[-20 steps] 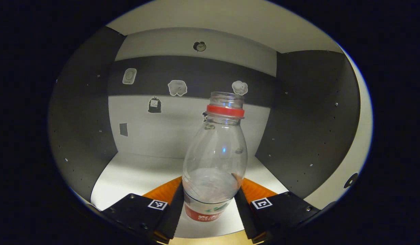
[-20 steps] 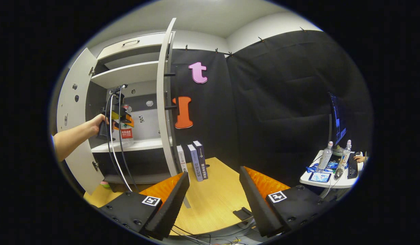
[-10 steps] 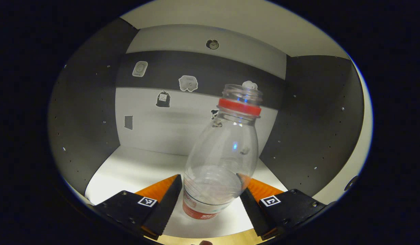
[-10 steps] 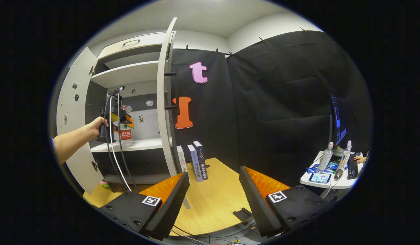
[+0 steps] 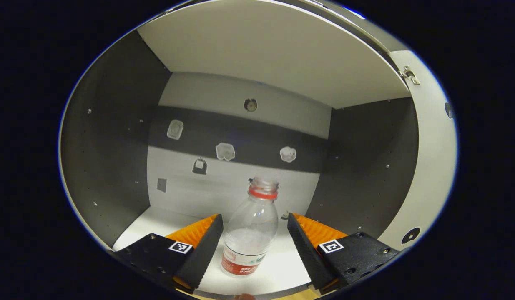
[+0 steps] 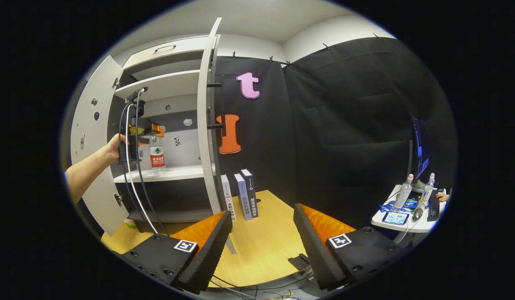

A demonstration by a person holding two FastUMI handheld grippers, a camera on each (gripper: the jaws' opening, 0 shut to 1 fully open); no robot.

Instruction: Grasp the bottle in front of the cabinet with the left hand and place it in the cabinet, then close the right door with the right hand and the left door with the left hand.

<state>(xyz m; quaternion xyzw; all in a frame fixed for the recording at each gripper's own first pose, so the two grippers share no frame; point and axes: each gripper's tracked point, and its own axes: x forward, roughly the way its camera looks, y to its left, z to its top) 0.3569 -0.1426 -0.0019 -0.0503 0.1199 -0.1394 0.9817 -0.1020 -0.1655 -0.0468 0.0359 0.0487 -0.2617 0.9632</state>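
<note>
The bottle (image 5: pixel 251 233) between my left fingers (image 5: pixel 203 246) is clear, glossy plastic with a smooth paper-like label round its base. It stands on a shelf (image 5: pixel 278 271) of smooth, matt white board; the cabinet's side walls (image 5: pixel 111 154) look matt and dark, dotted with small shiny pins. My finger pads are ridged and rough-looking. From my right gripper (image 6: pixel 261 246) I see a table (image 6: pixel 261 233) of pale wood grain, matt black cloth (image 6: pixel 345 125) hanging in soft folds, and a smooth white door (image 6: pixel 205 121).

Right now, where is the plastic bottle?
The bottle stands upright on the cabinet shelf, between the left gripper's open fingers, untouched.
</note>
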